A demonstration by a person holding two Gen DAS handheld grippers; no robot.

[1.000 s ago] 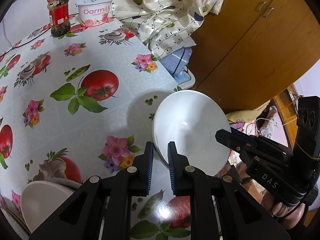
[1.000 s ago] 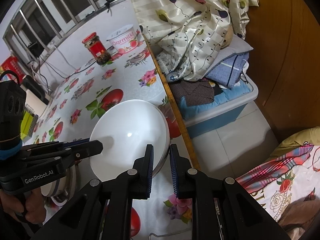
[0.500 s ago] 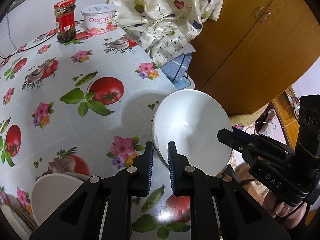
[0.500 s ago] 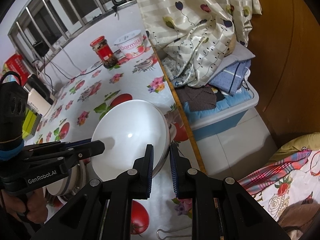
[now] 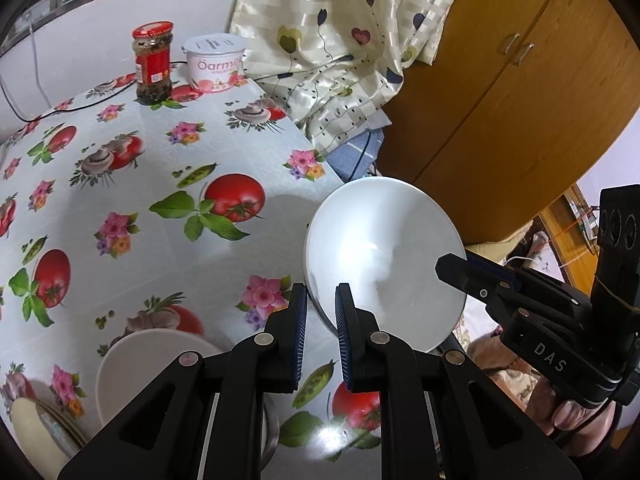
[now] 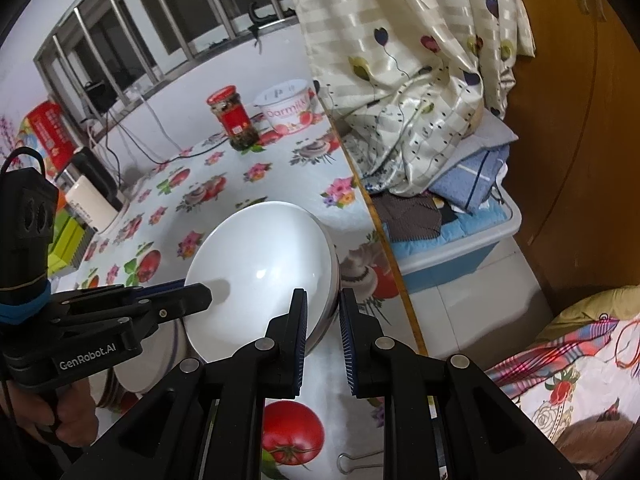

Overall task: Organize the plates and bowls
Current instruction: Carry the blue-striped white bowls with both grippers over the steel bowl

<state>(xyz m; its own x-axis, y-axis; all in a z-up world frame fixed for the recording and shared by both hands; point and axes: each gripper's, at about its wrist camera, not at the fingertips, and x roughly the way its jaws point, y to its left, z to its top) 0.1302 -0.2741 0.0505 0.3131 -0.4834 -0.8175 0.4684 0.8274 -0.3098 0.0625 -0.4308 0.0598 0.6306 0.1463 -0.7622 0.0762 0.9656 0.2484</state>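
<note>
white bowl (image 5: 384, 256), tomato-and-flower tablecloth (image 5: 120, 184), red-lidded jar (image 5: 153, 62)

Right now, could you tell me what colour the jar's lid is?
Red; the jar lid shows best in the left wrist view.

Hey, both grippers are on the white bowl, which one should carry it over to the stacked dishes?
Probably the left gripper: it pinches the white bowl's rim, and the stacked dishes lie on its side. The right gripper could let go.
</note>
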